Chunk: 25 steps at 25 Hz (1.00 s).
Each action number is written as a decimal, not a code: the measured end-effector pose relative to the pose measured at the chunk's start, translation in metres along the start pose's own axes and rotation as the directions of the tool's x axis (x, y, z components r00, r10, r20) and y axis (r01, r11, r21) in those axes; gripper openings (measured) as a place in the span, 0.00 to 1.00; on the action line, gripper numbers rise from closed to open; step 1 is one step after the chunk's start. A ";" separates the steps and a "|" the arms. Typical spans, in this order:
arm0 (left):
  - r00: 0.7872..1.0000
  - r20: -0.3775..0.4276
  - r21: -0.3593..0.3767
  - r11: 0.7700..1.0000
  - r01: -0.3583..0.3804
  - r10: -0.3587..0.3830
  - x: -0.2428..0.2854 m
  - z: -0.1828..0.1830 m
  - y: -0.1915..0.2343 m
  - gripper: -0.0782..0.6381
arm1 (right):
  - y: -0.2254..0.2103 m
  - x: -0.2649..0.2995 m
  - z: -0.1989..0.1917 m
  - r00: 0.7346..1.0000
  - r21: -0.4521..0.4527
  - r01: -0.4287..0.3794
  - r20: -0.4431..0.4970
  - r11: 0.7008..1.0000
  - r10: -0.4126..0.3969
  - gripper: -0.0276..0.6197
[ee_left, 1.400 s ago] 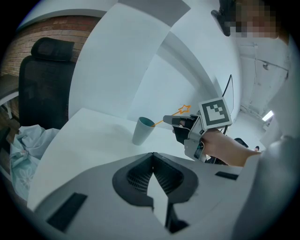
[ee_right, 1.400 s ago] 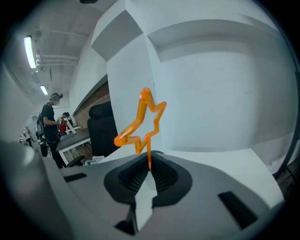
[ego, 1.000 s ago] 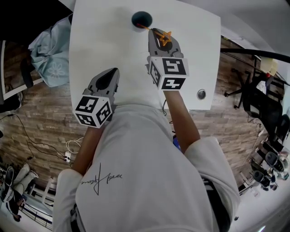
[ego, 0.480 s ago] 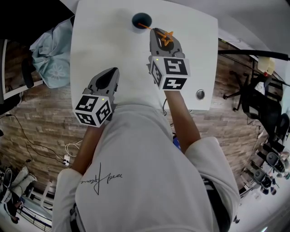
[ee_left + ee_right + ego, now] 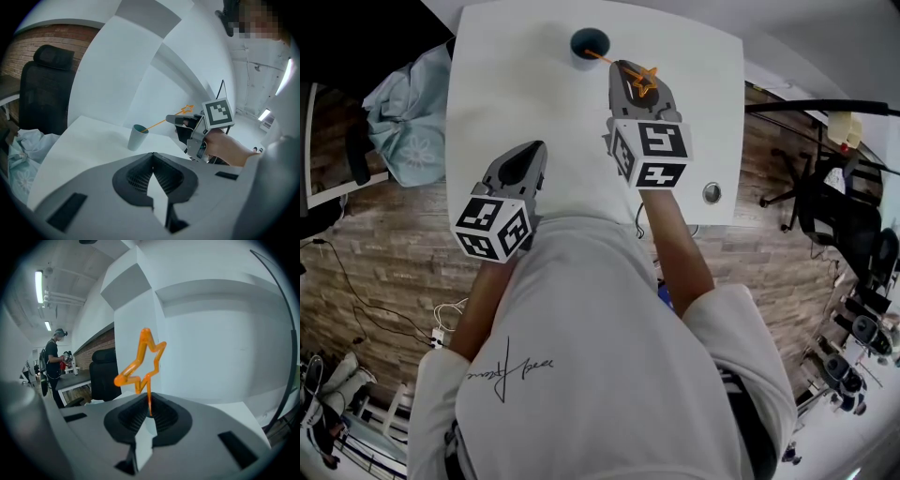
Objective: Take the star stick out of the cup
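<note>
A teal cup (image 5: 589, 41) stands upright at the far edge of the white table (image 5: 506, 84). An orange star stick (image 5: 643, 79) slants from the cup's mouth toward me. Its lower end is at the rim, and I cannot tell whether it is still inside. My right gripper (image 5: 625, 69) is shut on the stick just below the star (image 5: 140, 363), right of the cup (image 5: 137, 137). The left gripper view shows the thin stick (image 5: 159, 123) bridging cup and right gripper (image 5: 180, 120). My left gripper (image 5: 532, 150) hovers shut and empty nearer the table's front edge.
A light blue cloth (image 5: 405, 103) lies on a seat off the table's left side. A round metal grommet (image 5: 711, 193) sits in the table's near right corner. Black office chairs (image 5: 834, 211) stand to the right. A person (image 5: 52, 363) stands far off by a desk.
Almost nothing differs. My right gripper stays shut on the stick beside the cup, the view has shifted slightly, and my left gripper has not moved.
</note>
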<state>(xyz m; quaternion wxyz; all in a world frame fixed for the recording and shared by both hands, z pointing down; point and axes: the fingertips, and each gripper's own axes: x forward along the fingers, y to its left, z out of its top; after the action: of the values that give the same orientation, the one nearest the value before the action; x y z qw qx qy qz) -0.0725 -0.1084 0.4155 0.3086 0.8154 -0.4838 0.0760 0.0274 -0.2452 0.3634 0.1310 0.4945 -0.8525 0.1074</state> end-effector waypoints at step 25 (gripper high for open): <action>0.999 0.035 0.011 0.999 0.031 -0.031 -0.019 -0.010 -0.018 0.12 | 0.011 -0.040 0.006 0.999 -0.016 0.017 0.044 1.000 -0.017 0.08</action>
<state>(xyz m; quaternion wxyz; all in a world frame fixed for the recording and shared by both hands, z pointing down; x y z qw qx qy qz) -0.0657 -0.0826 0.4080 0.2967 0.8257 -0.4762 0.0593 0.0365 -0.2095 0.3436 0.1174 0.5029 -0.8517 0.0885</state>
